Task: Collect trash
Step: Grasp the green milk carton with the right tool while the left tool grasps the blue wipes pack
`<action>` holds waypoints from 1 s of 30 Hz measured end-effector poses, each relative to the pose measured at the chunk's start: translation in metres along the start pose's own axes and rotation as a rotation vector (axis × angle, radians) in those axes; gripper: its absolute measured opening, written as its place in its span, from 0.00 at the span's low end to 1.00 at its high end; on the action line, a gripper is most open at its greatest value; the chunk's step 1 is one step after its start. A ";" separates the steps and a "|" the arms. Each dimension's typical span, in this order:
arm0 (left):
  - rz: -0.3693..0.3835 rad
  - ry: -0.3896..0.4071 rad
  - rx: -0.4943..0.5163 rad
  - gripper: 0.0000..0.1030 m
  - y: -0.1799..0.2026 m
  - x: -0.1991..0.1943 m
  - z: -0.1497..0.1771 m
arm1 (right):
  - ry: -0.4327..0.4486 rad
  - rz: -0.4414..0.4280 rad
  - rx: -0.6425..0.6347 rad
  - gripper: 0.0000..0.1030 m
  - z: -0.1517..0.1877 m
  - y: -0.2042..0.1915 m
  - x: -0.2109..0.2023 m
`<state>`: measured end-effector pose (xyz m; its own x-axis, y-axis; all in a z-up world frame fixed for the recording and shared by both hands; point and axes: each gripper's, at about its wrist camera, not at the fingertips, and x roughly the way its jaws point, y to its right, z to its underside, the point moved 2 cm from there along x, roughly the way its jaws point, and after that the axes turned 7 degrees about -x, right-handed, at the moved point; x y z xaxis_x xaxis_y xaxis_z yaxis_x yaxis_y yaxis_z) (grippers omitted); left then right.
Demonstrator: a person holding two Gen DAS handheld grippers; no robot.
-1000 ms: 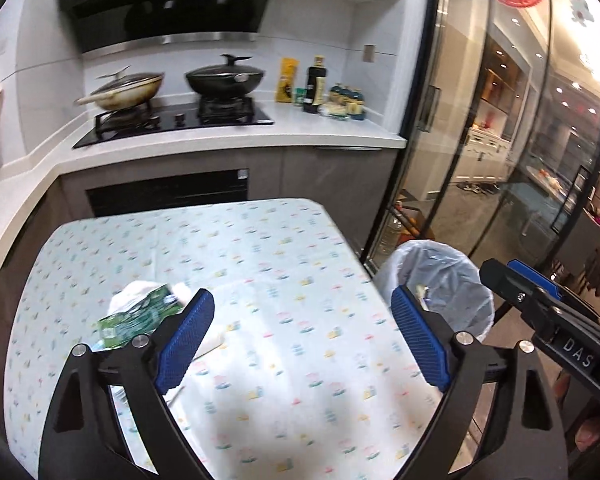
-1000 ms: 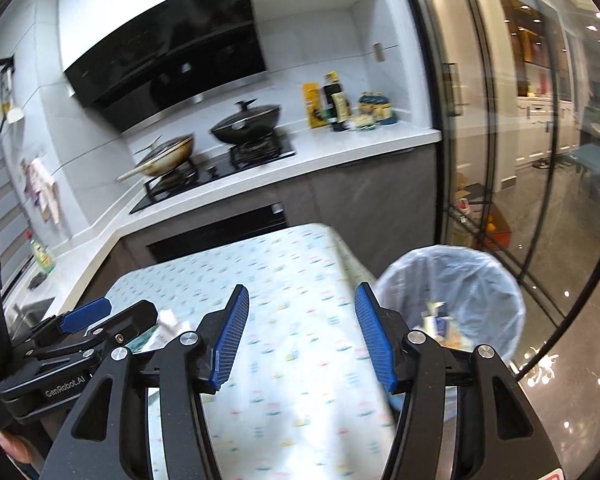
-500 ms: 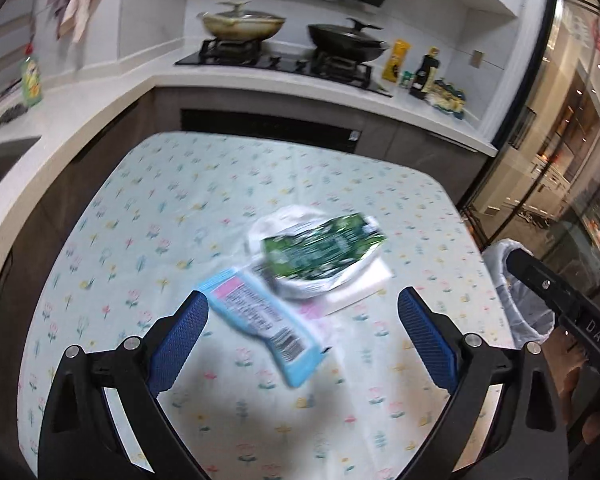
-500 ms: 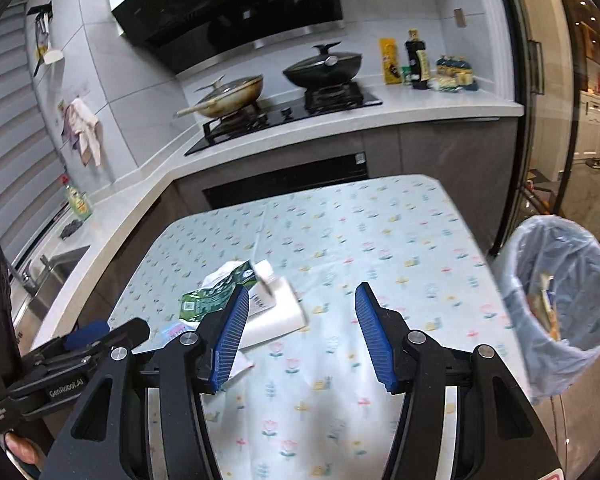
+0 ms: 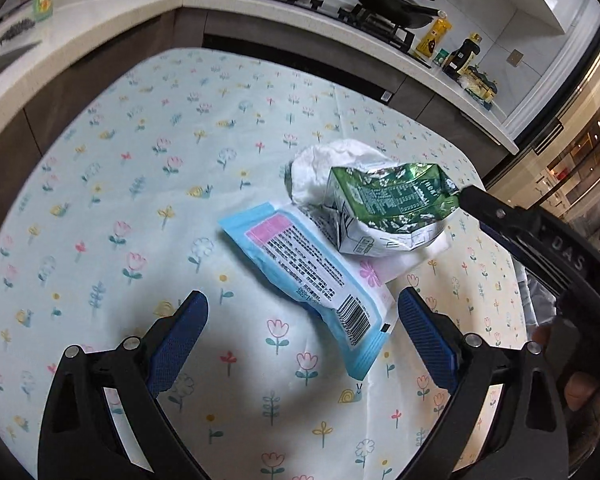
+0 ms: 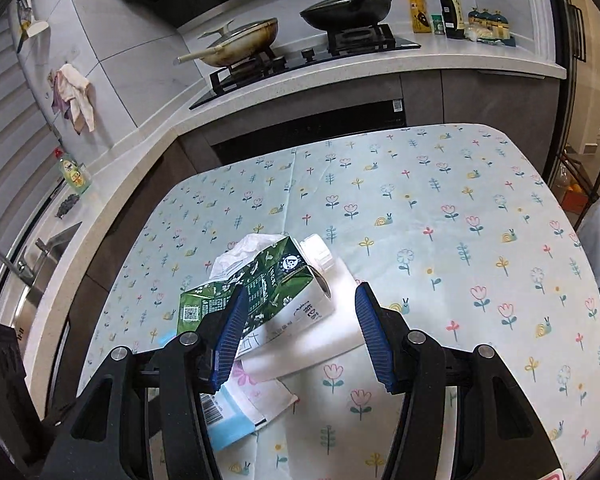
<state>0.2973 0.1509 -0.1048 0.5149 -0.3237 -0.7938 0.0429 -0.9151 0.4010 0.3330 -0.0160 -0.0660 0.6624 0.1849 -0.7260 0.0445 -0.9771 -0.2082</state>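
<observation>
Claws, left [image 5: 302, 328] and right [image 6: 298, 330], are held open and empty above crushed green carton [image 6: 256, 296] and blue wrapper [image 5: 316, 276] on the surface [image 5: 120, 184].

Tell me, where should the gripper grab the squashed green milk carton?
Probably across its flattened body, from above. The green carton lies on its side atop the pile, crumpled thin, so its raised upper edge fits between open fingers. The right gripper already hangs over it with jaws open. Avoid the capped spout: it's round and likely slippery.
</observation>
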 end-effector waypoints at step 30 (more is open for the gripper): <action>0.021 -0.008 0.056 0.27 0.039 0.005 0.003 | 0.147 0.029 0.071 0.33 -0.009 0.059 -0.068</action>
<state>0.2995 0.1129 -0.0947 0.5081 -0.3452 -0.7891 -0.0158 -0.9198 0.3921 0.2974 -0.0869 -0.0228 0.7653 0.1343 -0.6295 -0.0258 -0.9708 -0.2384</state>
